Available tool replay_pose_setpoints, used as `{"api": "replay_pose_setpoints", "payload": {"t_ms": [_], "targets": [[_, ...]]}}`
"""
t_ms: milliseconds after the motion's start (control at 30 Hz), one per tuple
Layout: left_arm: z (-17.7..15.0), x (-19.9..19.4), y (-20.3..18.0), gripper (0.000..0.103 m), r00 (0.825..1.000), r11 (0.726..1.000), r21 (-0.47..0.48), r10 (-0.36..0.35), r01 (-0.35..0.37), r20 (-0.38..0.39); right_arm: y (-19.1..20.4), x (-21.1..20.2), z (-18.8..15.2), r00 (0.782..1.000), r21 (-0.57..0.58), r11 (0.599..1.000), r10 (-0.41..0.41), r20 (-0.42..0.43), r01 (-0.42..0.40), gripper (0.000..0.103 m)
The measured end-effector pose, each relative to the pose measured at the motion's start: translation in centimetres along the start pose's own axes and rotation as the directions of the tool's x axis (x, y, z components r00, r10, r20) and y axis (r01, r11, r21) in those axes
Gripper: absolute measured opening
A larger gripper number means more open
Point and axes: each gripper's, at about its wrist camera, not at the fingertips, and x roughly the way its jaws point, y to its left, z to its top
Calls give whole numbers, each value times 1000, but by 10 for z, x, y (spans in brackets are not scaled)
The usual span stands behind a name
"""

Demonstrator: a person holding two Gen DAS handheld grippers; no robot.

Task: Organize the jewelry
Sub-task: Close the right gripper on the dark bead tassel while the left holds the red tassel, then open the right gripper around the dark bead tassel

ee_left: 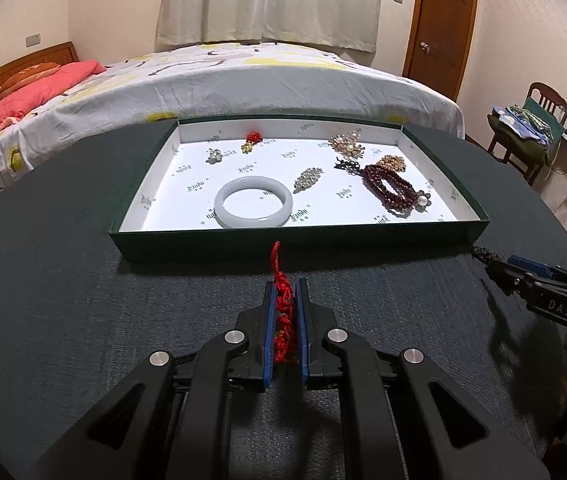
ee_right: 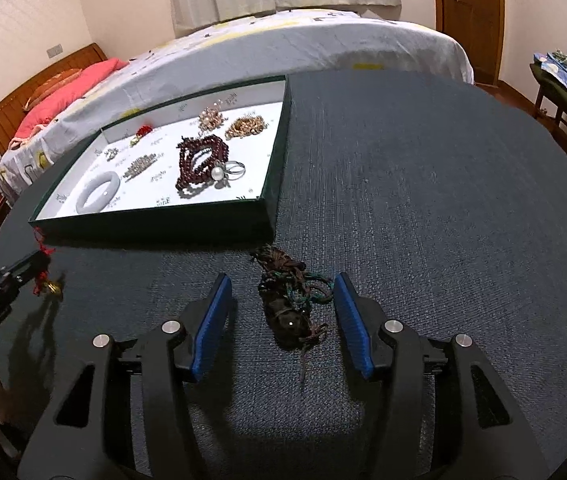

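jewelry lies spread in a shallow green box (ee_left: 479,216) with a white printed lining, set on a dark round table (ee_right: 423,200). inside the box are a pale bangle (ee_left: 253,207), a dark red bead bracelet (ee_left: 389,190) touching a pearl ring (ee_right: 227,171), a gold chain piece (ee_right: 245,126), a pearl brooch (ee_left: 346,143), a silver clip (ee_left: 308,179) and a small red charm (ee_left: 254,137). the left gripper (ee_left: 285,292) is clamped tight on a red knotted cord (ee_left: 282,304), whose tail sticks out toward the box's near wall. the right gripper (ee_right: 281,282) has its blue pads (ee_right: 215,320) standing apart on either side of a dark braided cord bracelet (ee_right: 289,298) that rests on the table, just beside the box's near corner; the pads do not press it.
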Motion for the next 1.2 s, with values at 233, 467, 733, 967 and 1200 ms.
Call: {"api": "replay_pose_setpoints", "payload": {"t_ms": [233,467,733,967,1200], "targets": [[1,-1,4,10,1000,1000,-9,2,-2,4,6,0,-2,999,-68,997,-47,-12,46,20],[2,-2,4,10,1000,1000,-11,4,-3,11,8,-6,-5,1000,-74,997,-20,4,21,15],[4,-4,4,10,1000,1000,-12,3,-3,15,9,-16,-4,999,-67,998,-3,39,5,15],[8,-8,4,10,1000,1000,-12,1,-1,25,10,-29,3,997,-60,998,13,74,-9,15],[7,-9,4,10,1000,1000,-10,0,0,28,14,-28,3,998,-71,997,19,58,-15,15]]}}
